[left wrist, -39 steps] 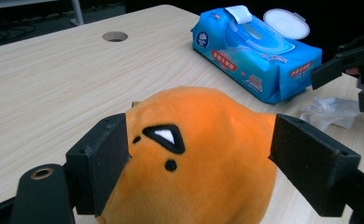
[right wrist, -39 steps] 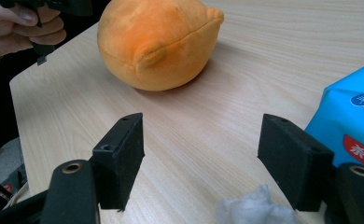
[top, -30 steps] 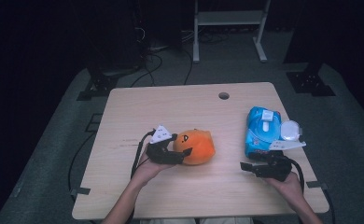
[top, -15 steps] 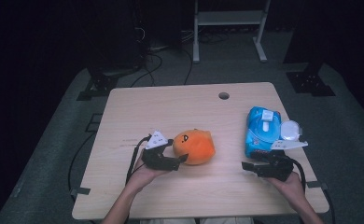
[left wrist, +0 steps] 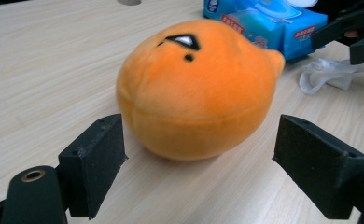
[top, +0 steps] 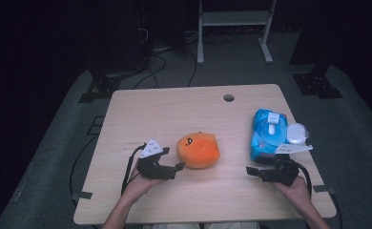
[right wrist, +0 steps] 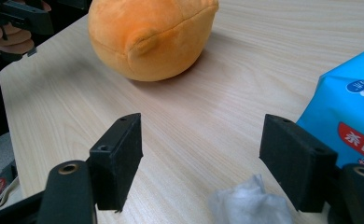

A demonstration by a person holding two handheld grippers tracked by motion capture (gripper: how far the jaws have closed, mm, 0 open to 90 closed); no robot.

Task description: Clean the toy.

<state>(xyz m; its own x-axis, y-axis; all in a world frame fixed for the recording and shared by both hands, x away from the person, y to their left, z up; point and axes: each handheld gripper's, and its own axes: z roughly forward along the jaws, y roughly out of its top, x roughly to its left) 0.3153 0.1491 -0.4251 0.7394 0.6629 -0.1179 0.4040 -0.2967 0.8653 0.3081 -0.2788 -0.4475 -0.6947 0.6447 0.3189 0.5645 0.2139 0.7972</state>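
Dark floor surrounds the pale wooden counter (top: pixel 174 114). Its far half lies bare. Near the front edge, the left hand-held gripper (top: pixel 178 167), spread and opening, faces the round orange plush toy (top: pixel 198 150); the right hand-held gripper (top: pixel 249 171) stands spread beside the blue wipes pack (top: pixel 265 136).

The light wooden desk (top: pixel 174 109) is carrying everything. The round orange plush toy (top: pixel 198 150) is lying a little left of the middle of the desk, nearer to the near edge than to the far edge. The left gripper (top: pixel 173 168) is sitting just beside the toy, on its left and near side, with the toy in front of its open jaws and not between them. The blue soft pack of wet wipes (top: pixel 267 134) is lying near the right edge. The right gripper (top: pixel 252 171) is resting before the pack, towards the near right corner. A crumpled white tissue (right wrist: pixel 248 201) is lying between its jaws. The small round hole (top: pixel 229 98) is sitting near the far edge.
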